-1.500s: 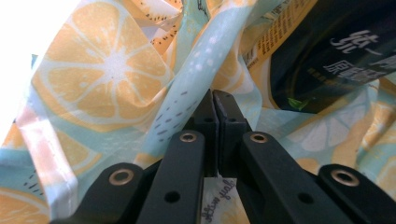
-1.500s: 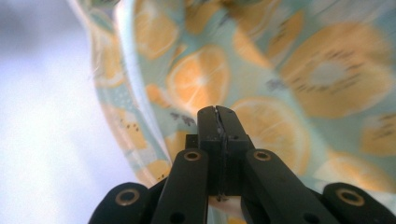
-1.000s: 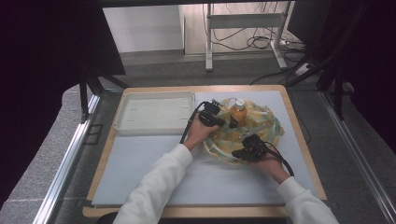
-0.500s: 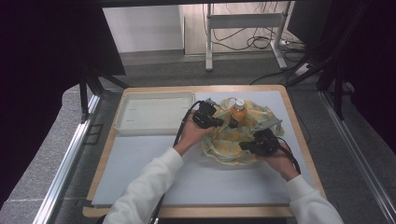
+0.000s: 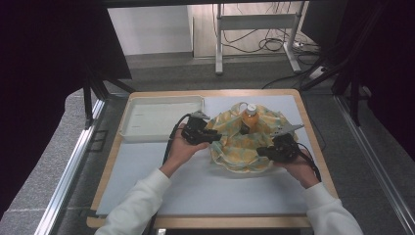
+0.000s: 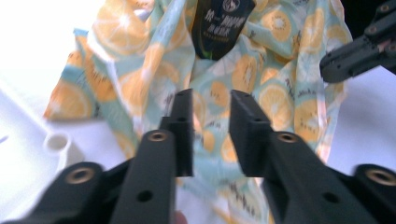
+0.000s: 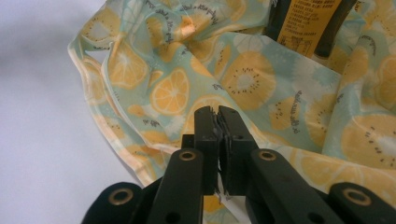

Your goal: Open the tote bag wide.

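A cloth (image 5: 244,142) with orange and lemon slices printed on it lies bunched up on the table (image 5: 195,186), and a bottle (image 5: 250,116) with a white cap stands up in the middle of it, with the cloth puffed up around its bottom. The cloth sits on a pale mat toward the right half of the table. The right gripper (image 5: 268,151) is at the near right edge of the cloth. Its fingers (image 7: 205,140) are almost together, and a thin fold of the cloth is pinched between them. The left gripper (image 5: 215,136) is at the left edge of the cloth. Its fingers (image 6: 183,126) have just been opening and now stand a little apart; the cloth shows behind the gap, but nothing is gripped in it. Each gripper is held by a hand in a white sleeve. Left of the cloth, just past the left gripper, a white tray (image 5: 147,132) lies flat on the table.
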The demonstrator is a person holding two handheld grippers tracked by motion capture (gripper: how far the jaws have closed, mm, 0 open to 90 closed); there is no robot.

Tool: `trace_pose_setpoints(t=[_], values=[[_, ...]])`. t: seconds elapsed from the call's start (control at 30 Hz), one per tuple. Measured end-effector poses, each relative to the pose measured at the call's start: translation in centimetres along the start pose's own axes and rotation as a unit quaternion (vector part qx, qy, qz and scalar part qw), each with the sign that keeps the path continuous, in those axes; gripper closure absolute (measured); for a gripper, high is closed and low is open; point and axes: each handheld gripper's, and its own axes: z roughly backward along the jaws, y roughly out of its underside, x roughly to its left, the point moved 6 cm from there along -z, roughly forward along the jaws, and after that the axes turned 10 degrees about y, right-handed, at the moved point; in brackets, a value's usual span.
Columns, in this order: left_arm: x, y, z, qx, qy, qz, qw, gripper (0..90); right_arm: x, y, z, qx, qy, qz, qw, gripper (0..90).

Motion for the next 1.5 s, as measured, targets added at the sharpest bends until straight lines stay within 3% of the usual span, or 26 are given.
trace_pose_setpoints(t=[0.2, 0.4, 0.63, 0.87, 1.03, 1.5], values=[[-0.3, 1.9, 2.1, -0.014, -0.010, 0.003, 0.9998, 49.9, -0.1, 0.0, 0.4, -0.003, 0.007, 0.001, 1.0000, 69.8], [-0.5, 3.5, 3.3, 0.001, -0.023, -0.007, 0.9997, 44.0, -0.2, -0.2, 0.7, -0.005, 0.017, -0.001, 0.9998, 58.2], [-0.9, 5.0, 4.4, 0.001, -0.030, -0.014, 0.9995, 38.7, -0.6, -0.6, 1.4, -0.017, 0.035, -0.007, 0.9992, 44.2], [-1.1, 7.0, 5.0, 0.005, -0.031, -0.009, 0.9995, 33.2, -1.2, -0.9, 2.0, -0.024, 0.045, -0.012, 0.9986, 37.0], [-1.0, 7.3, 5.5, -0.004, -0.032, -0.004, 0.9995, 32.4, -1.5, -1.2, 2.6, -0.029, 0.046, -0.018, 0.9984, 34.2], [-0.5, 8.0, 5.2, 0.011, -0.039, -0.006, 0.9991, 31.4, -2.3, -1.6, 3.2, -0.031, 0.058, -0.026, 0.9975, 30.5]])
